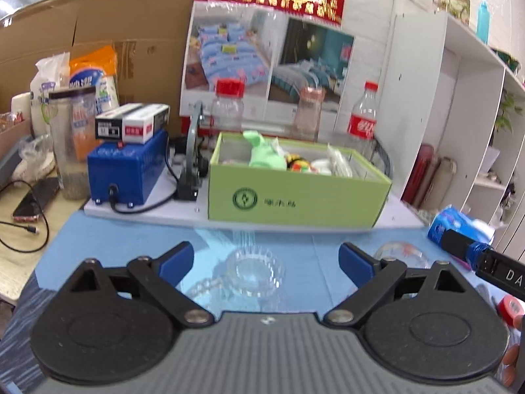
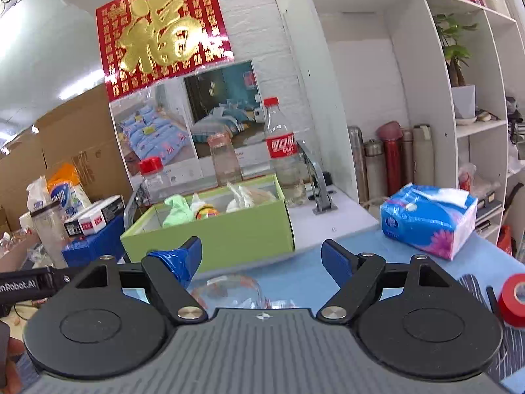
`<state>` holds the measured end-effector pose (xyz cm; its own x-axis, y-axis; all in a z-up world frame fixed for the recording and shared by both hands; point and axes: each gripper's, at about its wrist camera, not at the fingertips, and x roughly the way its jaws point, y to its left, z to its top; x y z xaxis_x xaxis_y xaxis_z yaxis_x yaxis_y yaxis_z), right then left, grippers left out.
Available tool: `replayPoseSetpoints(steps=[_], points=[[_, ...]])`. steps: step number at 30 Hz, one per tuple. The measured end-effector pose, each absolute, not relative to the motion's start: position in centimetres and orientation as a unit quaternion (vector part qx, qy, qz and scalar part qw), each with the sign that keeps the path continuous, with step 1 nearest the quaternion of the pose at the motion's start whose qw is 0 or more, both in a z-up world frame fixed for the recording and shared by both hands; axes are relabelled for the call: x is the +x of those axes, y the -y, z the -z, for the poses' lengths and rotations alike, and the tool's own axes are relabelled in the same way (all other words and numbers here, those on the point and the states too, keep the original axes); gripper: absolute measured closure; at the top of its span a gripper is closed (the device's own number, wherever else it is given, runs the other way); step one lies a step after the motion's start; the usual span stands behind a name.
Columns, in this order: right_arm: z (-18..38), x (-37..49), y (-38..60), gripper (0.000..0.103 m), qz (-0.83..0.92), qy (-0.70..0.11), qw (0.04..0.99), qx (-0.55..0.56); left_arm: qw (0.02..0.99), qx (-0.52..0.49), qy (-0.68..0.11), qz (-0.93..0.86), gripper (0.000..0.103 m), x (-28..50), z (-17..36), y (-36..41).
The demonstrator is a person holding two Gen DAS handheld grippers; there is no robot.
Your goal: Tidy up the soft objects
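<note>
Both grippers, left gripper (image 1: 265, 261) and right gripper (image 2: 261, 257), spread, empty; green box (image 1: 295, 193) contents partly hidden.

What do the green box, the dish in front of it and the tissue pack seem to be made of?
Green box: probably matte cardboard; flat printed walls, sharp folded edges. Dish: clear glass or hard plastic, I cannot tell which; ribbed, glossy, the blue mat shows through. Tissue pack: thin glossy plastic film, wrinkled, with white paper tissue sticking out on top.

Bright, perhaps slightly blurred, fisheye-warped edges.
</note>
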<state>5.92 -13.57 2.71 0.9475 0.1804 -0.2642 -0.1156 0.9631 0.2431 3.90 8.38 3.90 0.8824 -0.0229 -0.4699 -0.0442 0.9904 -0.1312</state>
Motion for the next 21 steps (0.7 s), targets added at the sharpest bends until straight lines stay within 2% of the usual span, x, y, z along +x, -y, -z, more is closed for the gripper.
replayPoseSetpoints(steps=[8, 21], points=[[-1.0, 4.3, 12.9, 0.036, -0.082, -0.156, 0.981, 0.084, 0.958, -0.068, -0.279, 0.003, 0.009, 3.2, -1.4, -7.8], [0.4, 3.1, 12.0, 0.036, -0.082, -0.169, 0.980, 0.072, 0.962, -0.043, -0.269, -0.001, 0.009, 1.1, -0.8, -8.0]])
